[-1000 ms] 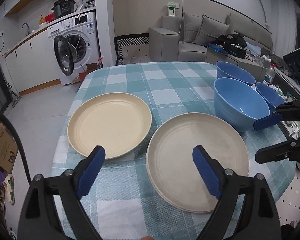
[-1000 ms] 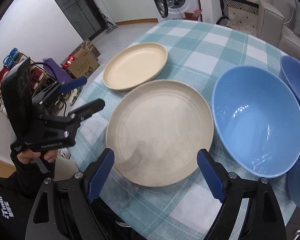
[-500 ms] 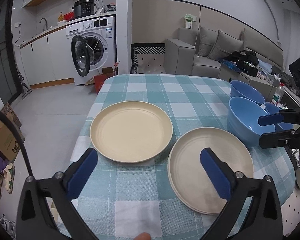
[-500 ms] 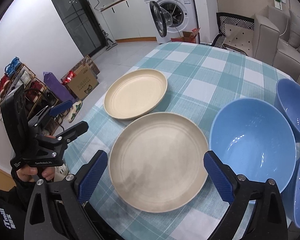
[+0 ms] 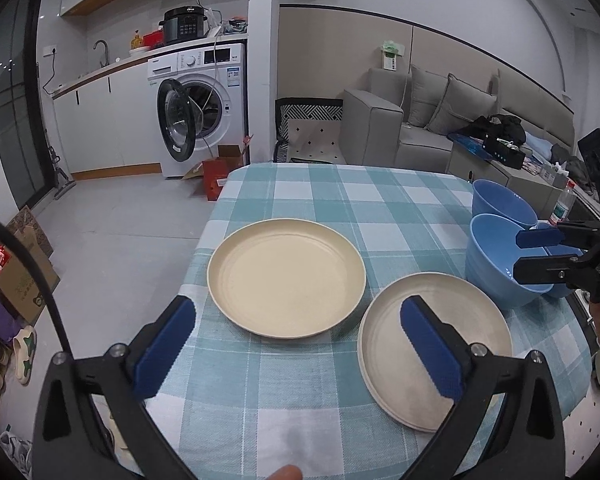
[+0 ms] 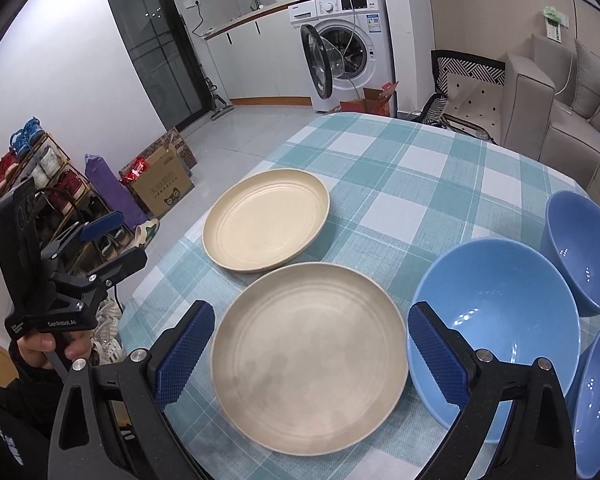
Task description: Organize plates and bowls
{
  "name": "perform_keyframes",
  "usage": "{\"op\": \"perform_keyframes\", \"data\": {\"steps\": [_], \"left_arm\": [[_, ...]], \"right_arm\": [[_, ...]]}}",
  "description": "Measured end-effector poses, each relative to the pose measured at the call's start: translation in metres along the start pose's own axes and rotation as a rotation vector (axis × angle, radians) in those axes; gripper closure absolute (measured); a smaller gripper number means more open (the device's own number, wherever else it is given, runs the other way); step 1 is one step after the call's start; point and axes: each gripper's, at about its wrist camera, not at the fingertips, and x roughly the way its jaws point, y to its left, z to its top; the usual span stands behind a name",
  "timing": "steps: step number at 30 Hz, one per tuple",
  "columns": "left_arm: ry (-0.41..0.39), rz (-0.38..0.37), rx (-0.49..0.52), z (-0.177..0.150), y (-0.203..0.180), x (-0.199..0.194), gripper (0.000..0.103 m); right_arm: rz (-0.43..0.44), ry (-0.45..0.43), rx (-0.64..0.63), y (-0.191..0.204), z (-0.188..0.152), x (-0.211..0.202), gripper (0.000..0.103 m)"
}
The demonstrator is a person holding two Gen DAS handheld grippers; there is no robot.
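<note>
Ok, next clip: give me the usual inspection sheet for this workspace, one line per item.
Surface: table under a teal and white checked cloth.
Job's things: yellow plate and beige plate side by side, rims close; three blue bowls, the big bowl beside the beige plate, all unstacked.
Clutter: nothing seen on the table.
Grippers: left gripper and right gripper both open, jaws just widened, nothing between the pads, above the table.
Cables: black cable by the left gripper.
Surroundings: washing machine with door open, sofa, cardboard boxes on the floor.
</note>
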Motion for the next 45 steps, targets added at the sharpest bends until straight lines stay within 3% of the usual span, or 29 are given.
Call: {"op": "perform_keyframes", "data": {"steps": [17,45], "left_arm": [[0.014,0.017,-0.017,0.008,0.010,0.007,0.000],[0.143,0.098,-0.123,0.006,0.047,0.076,0.002]], "right_arm": [[0.050,0.024,-0.003,0.003,0.027,0.033,0.004],[0.031,0.153,0.057,0.003,0.071,0.108,0.004]]}}
